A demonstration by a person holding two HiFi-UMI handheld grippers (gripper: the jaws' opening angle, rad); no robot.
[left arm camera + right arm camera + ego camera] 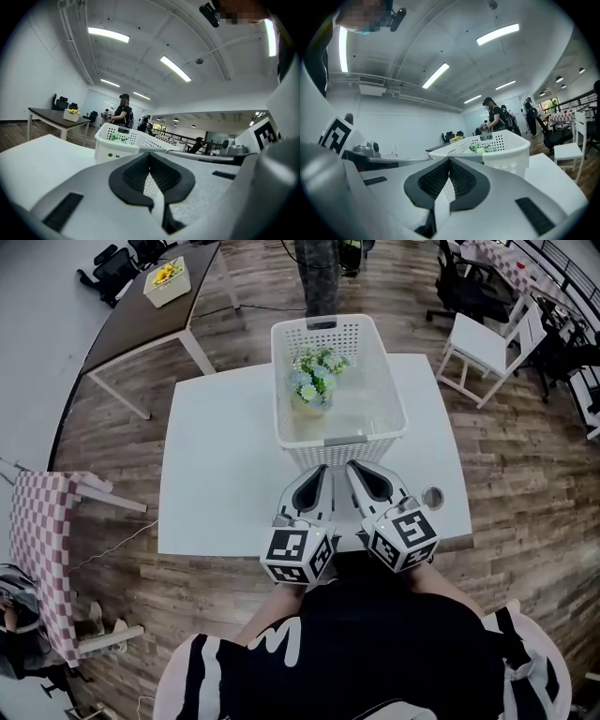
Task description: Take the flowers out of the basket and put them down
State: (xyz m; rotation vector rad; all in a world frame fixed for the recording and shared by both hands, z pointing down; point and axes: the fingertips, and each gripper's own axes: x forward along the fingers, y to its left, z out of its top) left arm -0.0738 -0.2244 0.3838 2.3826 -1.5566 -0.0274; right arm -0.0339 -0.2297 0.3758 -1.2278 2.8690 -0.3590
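A white perforated basket (pixel 379 371) stands on the far half of the white table (pixel 216 474). Inside it, a small bunch of pale blue, white and green flowers (pixel 316 379) lies toward the back left. My left gripper (pixel 322 470) and right gripper (pixel 354 467) sit side by side just in front of the basket's near wall, both shut with nothing between the pads. In the left gripper view the basket (pixel 123 141) is ahead to the left of the left gripper (pixel 150 154). In the right gripper view the basket (pixel 499 146) with the flowers (pixel 482 148) is ahead to the right of the right gripper (pixel 450 160).
A small round metal object (pixel 432 497) lies on the table at the front right. A person (pixel 319 277) stands behind the basket. A brown desk with a box of yellow things (pixel 167 282) is at the back left, white chairs (pixel 483 341) at the right, a checkered chair (pixel 42 521) at the left.
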